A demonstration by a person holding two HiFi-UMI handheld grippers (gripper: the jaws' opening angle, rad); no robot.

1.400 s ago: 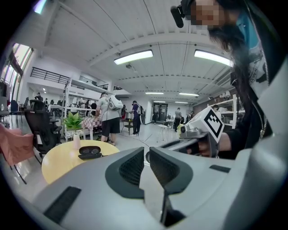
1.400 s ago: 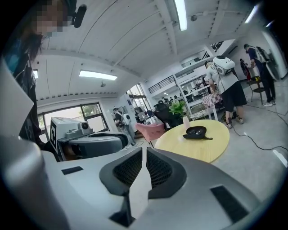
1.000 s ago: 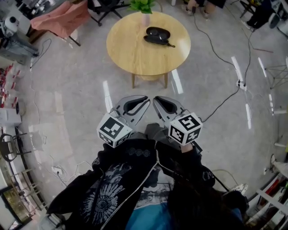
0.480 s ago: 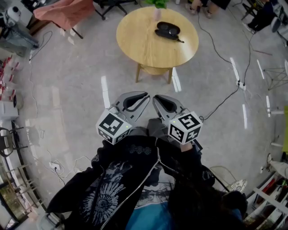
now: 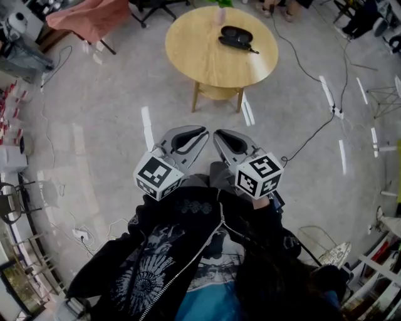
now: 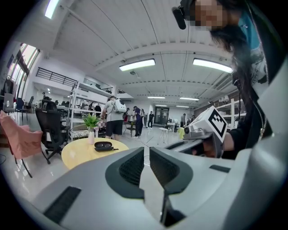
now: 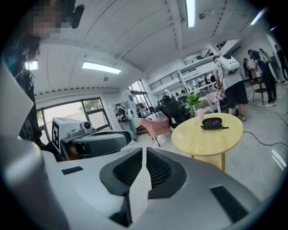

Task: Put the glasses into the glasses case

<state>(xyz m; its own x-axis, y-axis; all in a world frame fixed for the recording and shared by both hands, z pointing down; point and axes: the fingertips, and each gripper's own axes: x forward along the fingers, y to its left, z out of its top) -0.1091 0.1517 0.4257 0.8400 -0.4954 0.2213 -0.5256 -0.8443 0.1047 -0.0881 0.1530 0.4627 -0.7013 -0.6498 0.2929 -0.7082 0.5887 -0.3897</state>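
While held low and close to the body, two grippers side by side: left gripper and right gripper, tips near each other but not touching. Both pointed forward and a little down, over the gray floor. Two marker cubes, one on the back end of each gripper: left cube and right cube, just above a black jacket with both arms bent in close. Left fingers pushed together with only a thin slit, nothing between them. Right fingers the same, shut tight and holding nothing. One round wooden table up ahead, well apart from both grippers. On top of it, one black glasses case, near the far side. One pair of dark glasses just beside the case on the near side, outside it, one thin arm sticking out to the right. Touching the case or not, too small to tell. One little green plant in one pale vase at the far edge of the table, close to the case. One pink cloth draped off to the left, and one long black cable curling over the floor on the right.
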